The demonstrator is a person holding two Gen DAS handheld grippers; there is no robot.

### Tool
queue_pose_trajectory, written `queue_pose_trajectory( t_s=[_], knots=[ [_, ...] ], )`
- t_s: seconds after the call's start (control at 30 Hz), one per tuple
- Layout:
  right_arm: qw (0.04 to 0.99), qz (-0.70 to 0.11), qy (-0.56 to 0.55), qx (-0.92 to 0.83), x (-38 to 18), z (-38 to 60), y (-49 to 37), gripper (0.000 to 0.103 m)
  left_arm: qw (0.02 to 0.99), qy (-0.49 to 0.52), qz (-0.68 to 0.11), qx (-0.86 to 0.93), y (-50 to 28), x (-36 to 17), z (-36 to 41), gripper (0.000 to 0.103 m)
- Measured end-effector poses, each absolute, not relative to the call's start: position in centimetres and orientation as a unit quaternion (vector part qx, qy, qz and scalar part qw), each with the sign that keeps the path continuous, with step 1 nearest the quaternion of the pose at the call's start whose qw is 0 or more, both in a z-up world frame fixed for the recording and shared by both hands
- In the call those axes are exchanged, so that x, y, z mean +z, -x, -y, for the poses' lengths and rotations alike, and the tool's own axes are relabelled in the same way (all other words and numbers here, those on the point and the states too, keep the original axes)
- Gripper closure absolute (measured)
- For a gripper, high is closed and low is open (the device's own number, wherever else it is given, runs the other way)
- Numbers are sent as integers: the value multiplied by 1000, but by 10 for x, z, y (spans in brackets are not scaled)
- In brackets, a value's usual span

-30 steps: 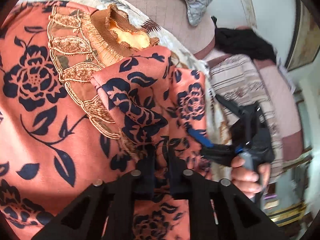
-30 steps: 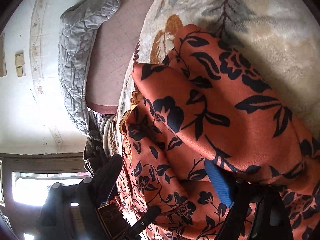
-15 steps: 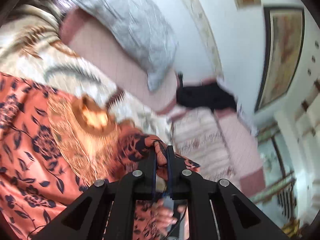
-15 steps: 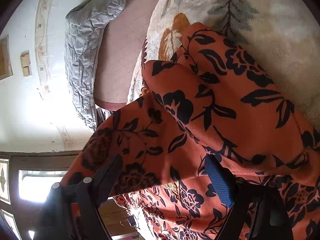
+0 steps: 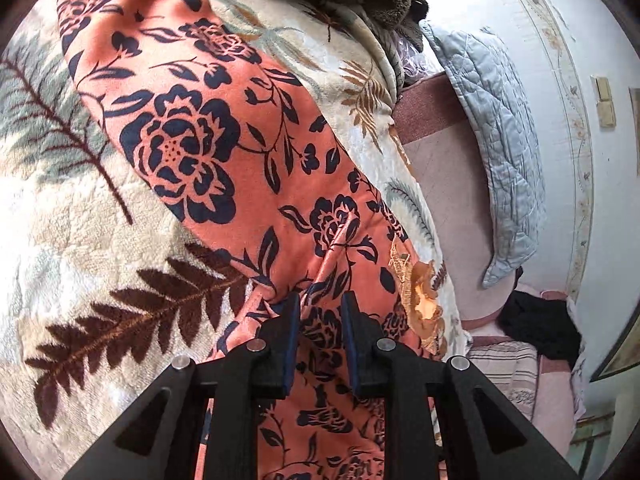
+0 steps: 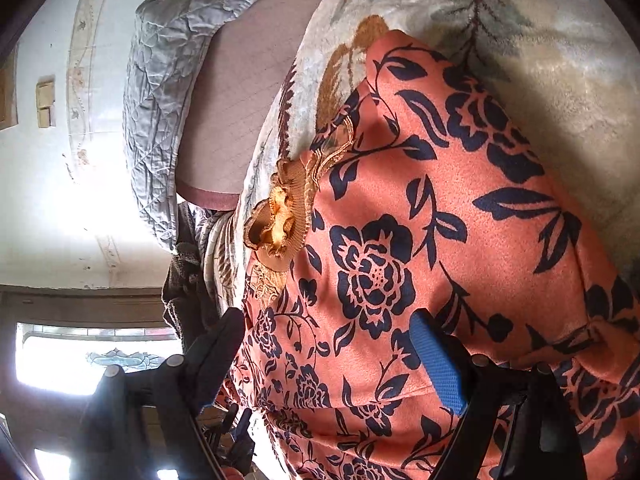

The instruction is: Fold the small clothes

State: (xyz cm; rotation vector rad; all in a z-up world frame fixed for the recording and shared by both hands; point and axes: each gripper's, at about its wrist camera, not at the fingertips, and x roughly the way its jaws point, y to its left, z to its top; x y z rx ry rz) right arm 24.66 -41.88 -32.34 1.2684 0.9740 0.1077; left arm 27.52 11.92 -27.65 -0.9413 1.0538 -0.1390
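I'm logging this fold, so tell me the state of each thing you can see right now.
Orange floral garment: folded over itself, lying on the leaf-print blanket.
Left claw: opening, fabric between its fingers.
Right claw: wide open over the garment, gripping nothing.
Grey quilted pillow: leaning at the wall.

**Hidden and cropped regions, both wrist views**

The orange garment with navy flower print (image 5: pixel 224 152) runs off the lower edge in the left wrist view and off the right and lower edges in the right wrist view; its full outline cannot be told. The cream fleece blanket with fern pattern (image 5: pixel 80 216) is covered beneath it. The black left gripper (image 5: pixel 320 312) hides the fabric under its opening jaws.
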Motion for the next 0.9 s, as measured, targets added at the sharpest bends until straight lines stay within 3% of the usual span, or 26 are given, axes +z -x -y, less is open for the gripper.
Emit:
queue_pose_trajectory(
  t_s=[0.07,0.13,0.2,0.3,0.47,0.57,0.63,0.77,0.8,0.83,0.9],
  knots=[
    [693,-444,-566,42,-326,415,-249,16,781,396,-479,-68,-278,-272,-114,79],
    [694,-450,-561,38,-329,413,-250,16,800,364,-471,-70,-282,-270,-106,66],
    [698,-452,-554,37,-328,412,-250,16,813,344,-465,-73,-285,-271,-99,59],
    [724,-443,-527,38,-317,406,-250,20,828,314,-457,-84,-286,-275,-88,59],
    [770,-453,-444,63,-299,376,-261,48,845,227,-481,-62,-295,-293,-70,59],
    [775,-503,-381,29,-311,357,-268,51,857,164,-485,-57,-296,-292,-58,60],
    [786,-514,-344,11,-316,351,-270,63,865,122,-483,-52,-293,-288,-48,60],
    [815,-494,-302,9,-297,340,-265,62,885,73,-456,-57,-284,-274,-35,59],
    [823,-486,-294,18,-292,336,-265,62,889,64,-450,-54,-282,-271,-33,55],
    [829,-480,-284,26,-289,330,-265,62,891,55,-449,-48,-282,-271,-32,45],
    [835,-485,-256,30,-288,318,-269,62,885,41,-463,-31,-285,-277,-30,39]
  ],
)
